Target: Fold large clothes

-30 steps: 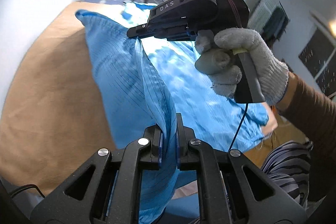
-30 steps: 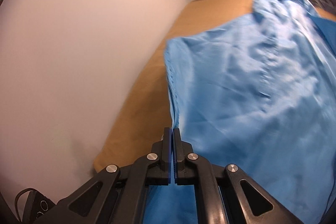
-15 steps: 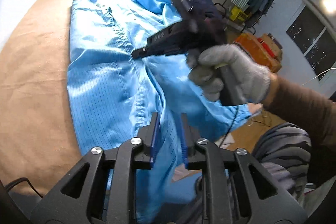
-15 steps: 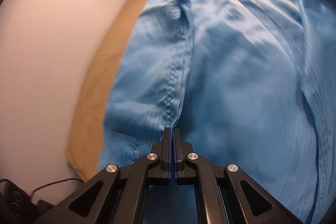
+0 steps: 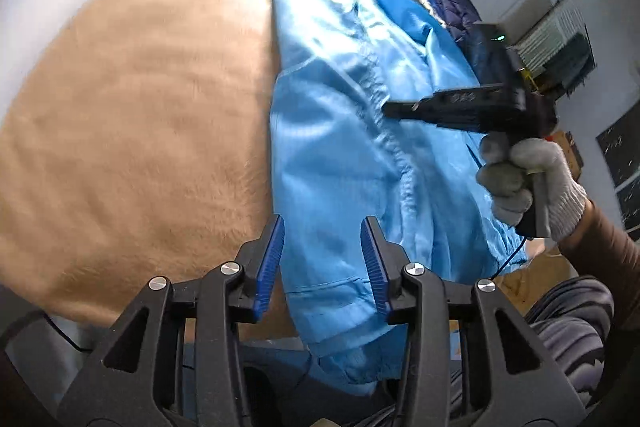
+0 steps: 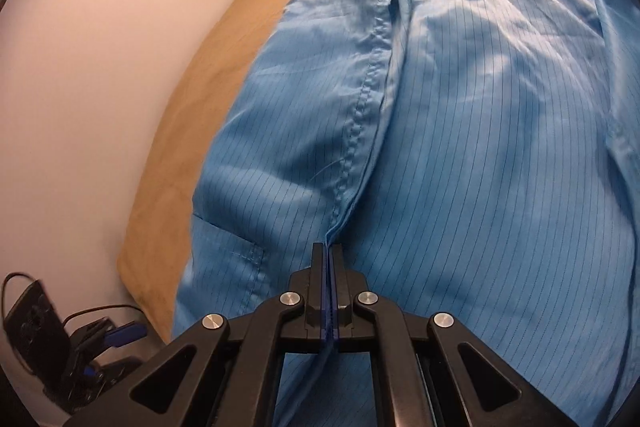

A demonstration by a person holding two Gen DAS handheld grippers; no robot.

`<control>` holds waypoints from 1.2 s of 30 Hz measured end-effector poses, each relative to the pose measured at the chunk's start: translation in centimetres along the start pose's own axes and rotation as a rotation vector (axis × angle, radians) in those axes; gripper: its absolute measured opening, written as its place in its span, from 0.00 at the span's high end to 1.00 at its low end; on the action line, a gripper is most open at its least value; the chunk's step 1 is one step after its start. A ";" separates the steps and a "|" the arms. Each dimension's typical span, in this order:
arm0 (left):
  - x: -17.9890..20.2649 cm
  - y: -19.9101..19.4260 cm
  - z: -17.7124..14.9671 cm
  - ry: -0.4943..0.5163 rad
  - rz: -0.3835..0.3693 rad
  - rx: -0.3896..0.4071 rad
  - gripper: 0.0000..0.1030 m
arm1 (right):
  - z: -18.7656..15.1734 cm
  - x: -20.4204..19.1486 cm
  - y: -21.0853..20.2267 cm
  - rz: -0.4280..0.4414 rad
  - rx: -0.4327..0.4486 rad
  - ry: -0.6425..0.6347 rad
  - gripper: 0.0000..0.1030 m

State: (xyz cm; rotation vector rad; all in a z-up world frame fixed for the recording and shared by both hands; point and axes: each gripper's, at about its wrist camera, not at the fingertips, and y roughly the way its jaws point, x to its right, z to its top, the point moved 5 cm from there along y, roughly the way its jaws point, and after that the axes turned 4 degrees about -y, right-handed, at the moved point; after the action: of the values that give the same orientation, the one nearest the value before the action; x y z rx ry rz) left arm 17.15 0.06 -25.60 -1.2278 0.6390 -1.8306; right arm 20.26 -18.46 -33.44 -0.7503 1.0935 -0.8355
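Blue garment (image 5: 332,131) lies on tan bed cover (image 5: 140,131) beside white wall (image 6: 100,67).

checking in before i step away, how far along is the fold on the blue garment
Early. Done: one side of the blue garment is folded over along its stitched seam and lies on the tan cover. In hand: the right gripper is shut on the seam edge; the left gripper has just been opening, fabric lying loose between its fingers. Left: the garment is spread long, with further folds to make.
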 end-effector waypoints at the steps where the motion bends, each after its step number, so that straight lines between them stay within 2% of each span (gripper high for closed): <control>1: -0.1 0.4 -0.1 -0.008 -0.002 -0.008 0.61 | 0.2 -0.1 0.0 0.000 0.001 0.007 1.00; 3: -0.7 1.6 -0.5 -0.028 0.008 -0.028 0.61 | 0.5 -0.3 0.0 0.010 -0.001 0.027 1.00; 5: -0.8 2.4 -1.0 -0.063 -0.050 -0.045 0.65 | 0.2 -0.8 0.0 0.000 -0.008 0.015 1.00; 6: -0.6 2.4 -1.3 -0.067 -0.052 -0.041 0.92 | 0.1 -0.8 0.1 -0.006 -0.012 0.006 1.00; 7: -0.4 2.5 -1.6 -0.061 -0.041 -0.049 0.99 | -0.2 -0.4 0.0 -0.009 -0.014 0.004 1.00; 9: 0.0 1.4 -2.5 -0.053 -0.058 -0.036 0.99 | -0.2 -0.1 0.2 -0.007 -0.013 0.018 1.00; 12: -0.7 0.2 -3.7 -0.011 0.014 -0.023 0.99 | 0.0 -0.1 0.5 -0.008 -0.012 0.020 1.00; 17: -2.6 -0.7 -3.6 -0.108 -0.042 -0.012 0.98 | 0.1 -0.2 1.5 -0.022 -0.028 0.017 1.00; 20: -2.3 -1.8 -3.3 -0.076 -0.027 0.005 0.80 | 0.0 -0.6 1.2 -0.053 -0.050 -0.023 0.95; 21: -2.1 -2.2 -3.3 -0.060 -0.022 0.014 0.73 | 0.0 -0.7 0.9 -0.072 -0.061 -0.045 0.90; 22: -2.1 -2.4 -3.1 -0.051 -0.019 0.021 0.72 | -0.1 -0.9 0.7 -0.091 -0.064 -0.064 0.79; 24: -1.8 -2.9 -3.2 -0.030 -0.019 0.035 0.72 | -0.4 -1.5 -0.6 -0.126 -0.047 -0.107 0.77; 26: -1.8 -3.1 -3.3 -0.034 -0.041 0.037 0.72 | -0.7 -2.4 -1.6 -0.100 -0.034 -0.125 0.75; 30: -1.4 -2.7 -3.7 -0.016 -0.038 0.046 0.72 | -1.1 -5.3 -3.0 -0.041 -0.006 -0.218 0.72; 33: -1.0 -1.3 -4.7 0.050 0.045 0.036 0.72 | -1.8 -7.4 -2.3 -0.018 -0.027 -0.288 0.72; 36: -1.4 -0.1 -5.5 0.073 0.097 0.023 0.72 | -3.2 -8.6 0.4 -0.103 -0.091 -0.340 0.72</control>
State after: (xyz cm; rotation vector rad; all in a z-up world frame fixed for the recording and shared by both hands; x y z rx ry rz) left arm 12.32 1.17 -28.39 -1.0998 0.7036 -1.8043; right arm 15.30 -11.12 -30.88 -0.9923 0.7972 -0.7153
